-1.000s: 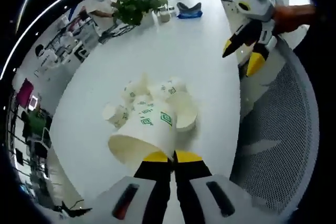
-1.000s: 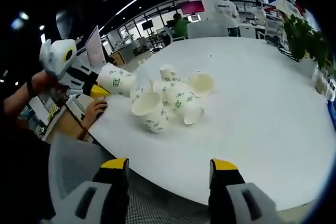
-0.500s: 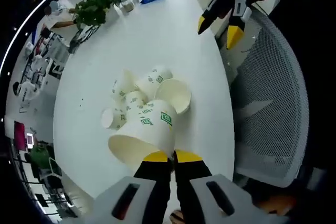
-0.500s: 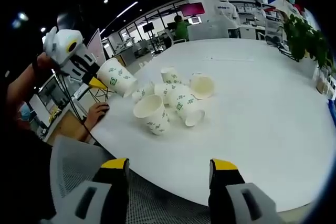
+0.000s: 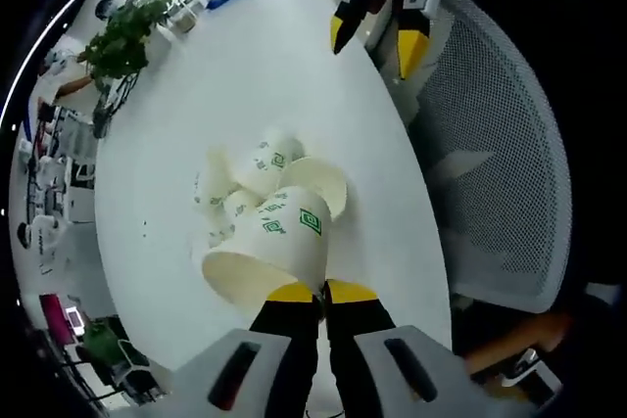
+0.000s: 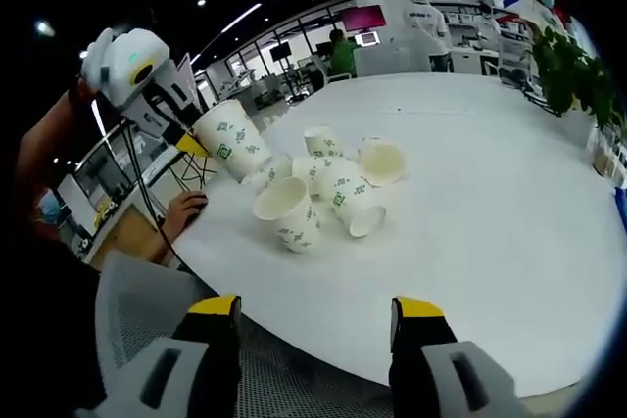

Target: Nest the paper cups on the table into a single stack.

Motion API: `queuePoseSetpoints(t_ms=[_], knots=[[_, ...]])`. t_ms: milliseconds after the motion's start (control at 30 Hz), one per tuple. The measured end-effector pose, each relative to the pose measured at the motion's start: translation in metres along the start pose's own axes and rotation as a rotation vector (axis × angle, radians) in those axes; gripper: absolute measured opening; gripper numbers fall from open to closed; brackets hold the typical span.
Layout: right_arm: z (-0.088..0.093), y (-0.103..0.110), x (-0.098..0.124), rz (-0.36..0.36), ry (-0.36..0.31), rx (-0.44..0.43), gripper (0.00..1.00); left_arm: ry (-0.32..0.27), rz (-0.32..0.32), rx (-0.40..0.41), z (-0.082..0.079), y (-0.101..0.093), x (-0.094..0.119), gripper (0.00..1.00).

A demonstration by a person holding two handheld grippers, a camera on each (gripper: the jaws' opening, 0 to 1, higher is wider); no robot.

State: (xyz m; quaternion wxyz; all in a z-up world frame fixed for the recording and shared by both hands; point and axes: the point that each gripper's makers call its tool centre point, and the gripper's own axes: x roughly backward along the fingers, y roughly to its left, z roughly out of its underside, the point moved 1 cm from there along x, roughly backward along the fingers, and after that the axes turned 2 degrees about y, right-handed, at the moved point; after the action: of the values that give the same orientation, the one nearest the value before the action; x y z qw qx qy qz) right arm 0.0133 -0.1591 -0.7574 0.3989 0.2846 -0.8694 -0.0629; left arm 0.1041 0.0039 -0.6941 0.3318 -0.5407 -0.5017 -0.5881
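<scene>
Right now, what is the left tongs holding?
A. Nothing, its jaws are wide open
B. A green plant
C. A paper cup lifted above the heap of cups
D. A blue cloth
C: the left tongs are shut on a paper cup with a green logo, and the right gripper view shows this cup raised beside the pile of cups on the white table.

Paper cups (image 6: 315, 191): matt white paper, green print. Table (image 6: 509, 212): smooth, white, faint sheen. Chair back (image 5: 495, 154): grey woven mesh.
</scene>
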Motion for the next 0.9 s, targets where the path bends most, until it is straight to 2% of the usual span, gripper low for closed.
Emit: queuePoseSetpoints(t_ms=[100, 367, 700, 900], knots=[[0.0, -0.009, -0.002, 0.0, -0.006, -0.006, 0.61, 0.037, -0.001, -0.07, -0.004, 0.003, -0.003, 0.0], [-0.003, -0.006, 0.002, -0.004, -0.014, -0.011, 0.61, 0.121, 0.009, -0.197, -0.011, 0.0, -0.018, 0.0], [-0.004, -0.004, 0.001, -0.008, -0.02, 0.004, 0.62, 0.163, 0.027, -0.28, -0.022, -0.006, -0.03, 0.0], [-0.006, 0.005, 0.003, -0.026, -0.023, 0.044, 0.7, 0.19, 0.046, -0.324, -0.027, -0.01, -0.037, 0.0]])
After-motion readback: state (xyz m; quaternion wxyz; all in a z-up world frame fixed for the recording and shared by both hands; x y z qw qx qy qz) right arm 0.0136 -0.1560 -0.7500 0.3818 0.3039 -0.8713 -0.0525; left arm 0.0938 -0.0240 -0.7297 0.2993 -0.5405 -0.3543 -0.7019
